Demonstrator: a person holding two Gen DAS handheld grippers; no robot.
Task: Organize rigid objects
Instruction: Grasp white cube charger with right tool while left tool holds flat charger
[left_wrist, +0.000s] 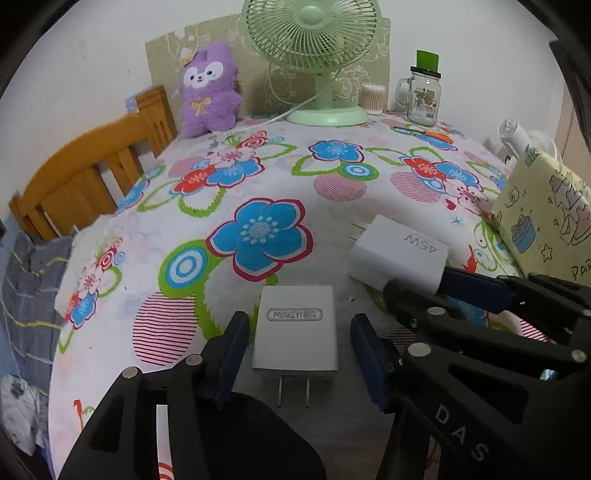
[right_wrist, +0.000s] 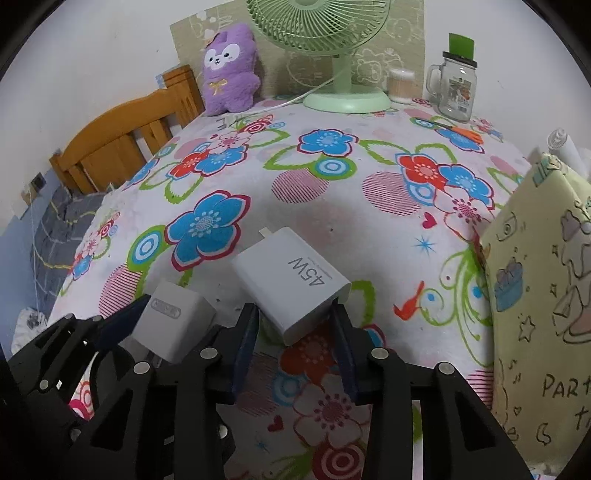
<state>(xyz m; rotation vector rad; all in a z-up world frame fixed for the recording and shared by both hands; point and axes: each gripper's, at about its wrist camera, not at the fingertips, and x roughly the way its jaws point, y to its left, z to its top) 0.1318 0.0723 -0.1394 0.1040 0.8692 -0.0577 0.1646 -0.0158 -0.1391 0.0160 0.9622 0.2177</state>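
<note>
Left claw: we see the left claw (left_wrist: 295, 354) angled down toward the table, its blue pads standing apart on either side of the small white charger (left_wrist: 295, 332) marked MINGYI; there is a clear gap on each side, so nothing is pinched
Small white charger: it lies flat on the tablecloth (left_wrist: 166, 258), prongs pointing back toward the camera
Right claw: we see the right claw (right_wrist: 295, 328) tilted down too, its two fingers pressed against the near end of the larger white charger (right_wrist: 291, 280) marked 45W; it pinches that block
Larger white charger: it rests on the floral cloth just beside the smaller one, its prongs at the far end
Both together: the two claws sit side by side, close, each visible in the other's view
Table: covered in a white cloth with blue, red and green flowers; at the far edge stand a purple plush toy (left_wrist: 208, 88), a green desk fan (left_wrist: 314, 55) and a glass jar (left_wrist: 423, 96)
Right side: a pale yellow cartoon-printed box (right_wrist: 543, 295) stands near the larger charger
Room: a white wall behind; a wooden bed frame (left_wrist: 85, 177) to the left
</note>
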